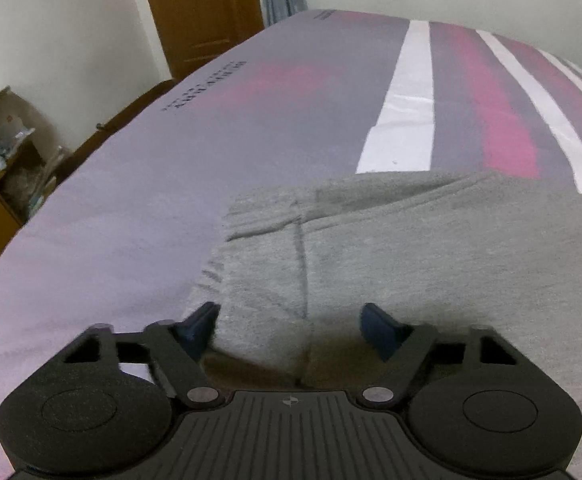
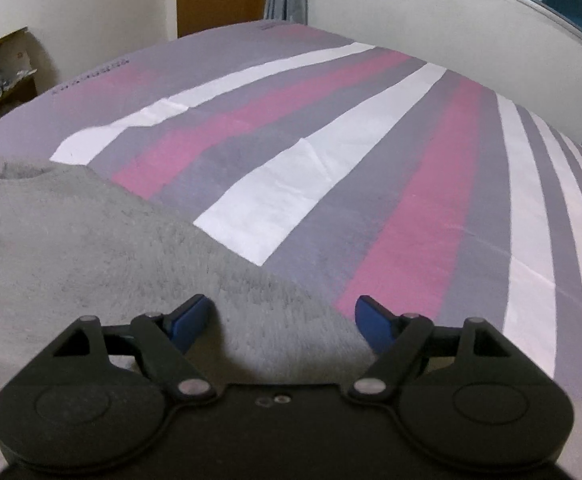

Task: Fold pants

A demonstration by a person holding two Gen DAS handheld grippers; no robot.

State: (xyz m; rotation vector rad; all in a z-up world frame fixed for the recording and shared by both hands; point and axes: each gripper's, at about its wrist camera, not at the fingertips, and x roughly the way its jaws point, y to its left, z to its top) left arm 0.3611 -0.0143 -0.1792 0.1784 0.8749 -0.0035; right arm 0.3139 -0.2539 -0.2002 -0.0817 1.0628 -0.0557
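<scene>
On the near part of the striped bed (image 2: 371, 152), the grey pants (image 1: 371, 248) lie spread over the sheet, waistband end toward the bed's left edge. The left gripper (image 1: 291, 320) hangs low over the waistband end, its blue fingers spread wide and gripping nothing. The right gripper (image 2: 283, 316) sits over the pants' far edge, jaws equally wide and empty.

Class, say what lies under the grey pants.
The grey pants lie on the striped bedsheet; its stripes run under them, hidden there. Anything else beneath is covered.
</scene>
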